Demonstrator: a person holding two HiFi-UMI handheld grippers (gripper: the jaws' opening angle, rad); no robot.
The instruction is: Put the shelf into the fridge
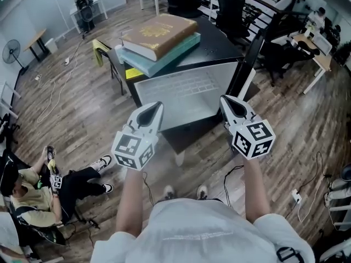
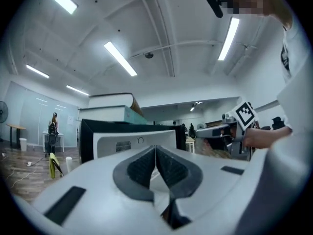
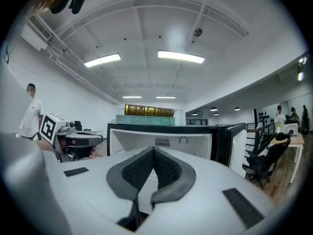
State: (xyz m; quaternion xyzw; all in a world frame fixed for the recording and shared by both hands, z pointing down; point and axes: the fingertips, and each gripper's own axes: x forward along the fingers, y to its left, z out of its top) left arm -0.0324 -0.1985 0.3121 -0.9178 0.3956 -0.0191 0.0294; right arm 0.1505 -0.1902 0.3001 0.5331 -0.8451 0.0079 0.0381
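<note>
A small black fridge [image 1: 219,48] stands in front of me with its door [image 1: 249,59] swung open to the right. In its open front a pale ribbed panel, the shelf [image 1: 175,89], lies flat; how deep it sits I cannot tell. My left gripper [image 1: 156,106] hovers at the panel's near left corner and my right gripper [image 1: 226,100] at its near right corner. On both, the dark pads [image 2: 142,165] [image 3: 168,168] meet along a closed seam with nothing visible between them. Both gripper views face the fridge's white interior [image 3: 161,131], and the shelf is hidden there.
Two large books [image 1: 159,34] lie stacked on the fridge top. A person sits on the floor at the lower left [image 1: 33,196]. A yellow chair [image 1: 101,51] stands left of the fridge, with office chairs [image 1: 230,10] behind it. Cables [image 1: 236,174] trail on the floor by my feet.
</note>
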